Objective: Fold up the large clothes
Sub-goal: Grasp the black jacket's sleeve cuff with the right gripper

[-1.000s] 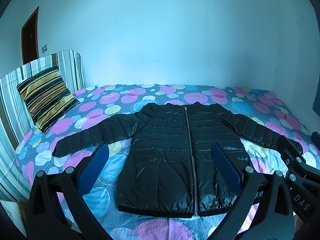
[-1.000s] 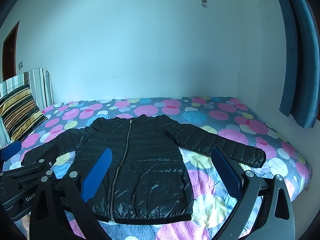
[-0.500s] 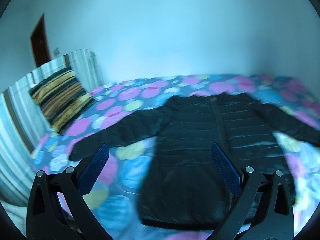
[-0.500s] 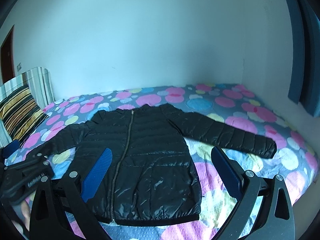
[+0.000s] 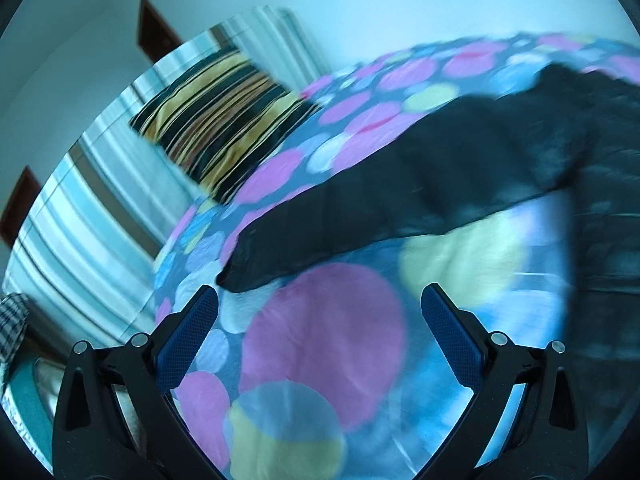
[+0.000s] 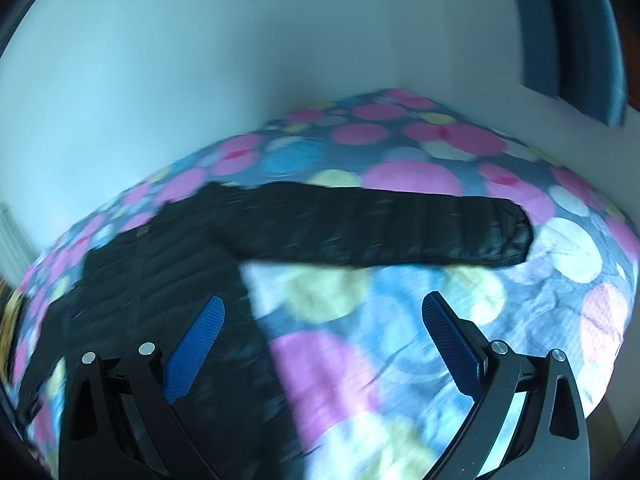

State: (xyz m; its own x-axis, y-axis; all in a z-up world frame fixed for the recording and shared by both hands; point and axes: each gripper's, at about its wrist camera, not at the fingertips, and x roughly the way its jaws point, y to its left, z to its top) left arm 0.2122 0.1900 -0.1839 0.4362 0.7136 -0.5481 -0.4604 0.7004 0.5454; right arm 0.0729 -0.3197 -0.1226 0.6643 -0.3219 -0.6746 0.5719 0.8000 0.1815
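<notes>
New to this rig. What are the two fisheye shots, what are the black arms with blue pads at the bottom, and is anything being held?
There is no robot here: a person carries a handheld two-finger gripper in each hand, and each gripper has a fisheye camera looking forward along its fingers. The black arms with blue textured pads are those fingers.

The left wrist view shows the left gripper, jaws wide apart, nothing between them. Ahead lies one sleeve of the black quilted puffer jacket, spread on a bed with a dotted pink, blue and yellow cover. A yellow and black striped pillow leans on a striped headboard.

The right wrist view shows the right gripper, also open and empty, facing the jacket's other sleeve, which lies flat and stretched out.

Both pictures are blurred. Nothing is held yet.
</notes>
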